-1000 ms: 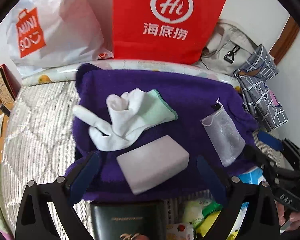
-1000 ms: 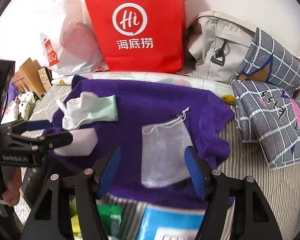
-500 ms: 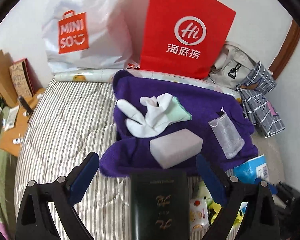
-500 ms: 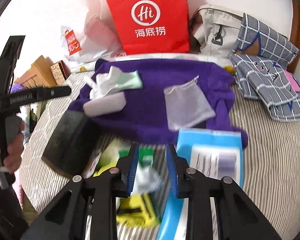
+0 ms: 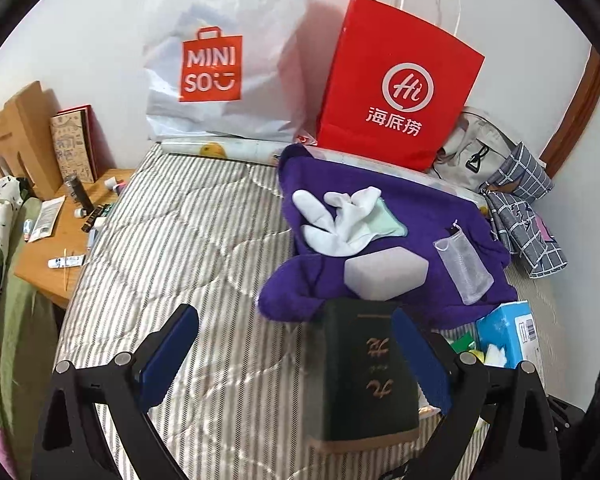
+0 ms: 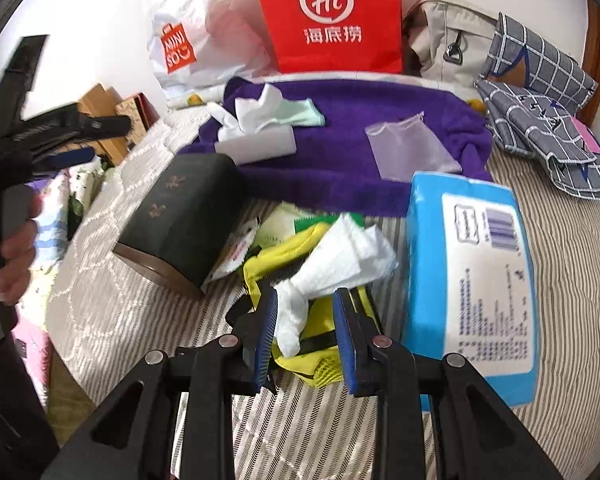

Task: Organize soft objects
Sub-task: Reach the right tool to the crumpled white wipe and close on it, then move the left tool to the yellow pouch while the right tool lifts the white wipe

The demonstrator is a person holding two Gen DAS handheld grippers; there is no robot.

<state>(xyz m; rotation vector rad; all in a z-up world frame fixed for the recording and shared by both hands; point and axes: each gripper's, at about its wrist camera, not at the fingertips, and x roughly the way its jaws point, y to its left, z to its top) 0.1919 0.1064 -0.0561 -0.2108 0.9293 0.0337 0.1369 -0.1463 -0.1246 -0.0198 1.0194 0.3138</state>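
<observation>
A purple towel [image 5: 420,208] [image 6: 340,148] lies on the striped bed. On it lie white gloves with a green cuff [image 5: 340,220] [image 6: 260,116], a pale sponge block [image 5: 384,272] [image 6: 256,144] and a small mesh pouch [image 5: 464,268] [image 6: 412,152]. My right gripper [image 6: 306,332] is shut on a white tissue [image 6: 332,268], held above a yellow mesh item [image 6: 320,360]. My left gripper [image 5: 296,356] is open and empty, above the bed, with a dark green box [image 5: 364,372] [image 6: 184,216] between its fingers' line of sight.
A blue tissue pack [image 6: 472,276] [image 5: 508,332] lies right of the clutter. A red paper bag [image 5: 396,100], a white Miniso bag [image 5: 220,64], a beige backpack [image 6: 448,36] and plaid cloth [image 6: 540,120] line the wall. A wooden nightstand [image 5: 60,240] with small items stands left.
Both grippers pulled back from the towel. My right gripper closed and has taken hold of the white tissue. My left gripper stayed open and swung left.
</observation>
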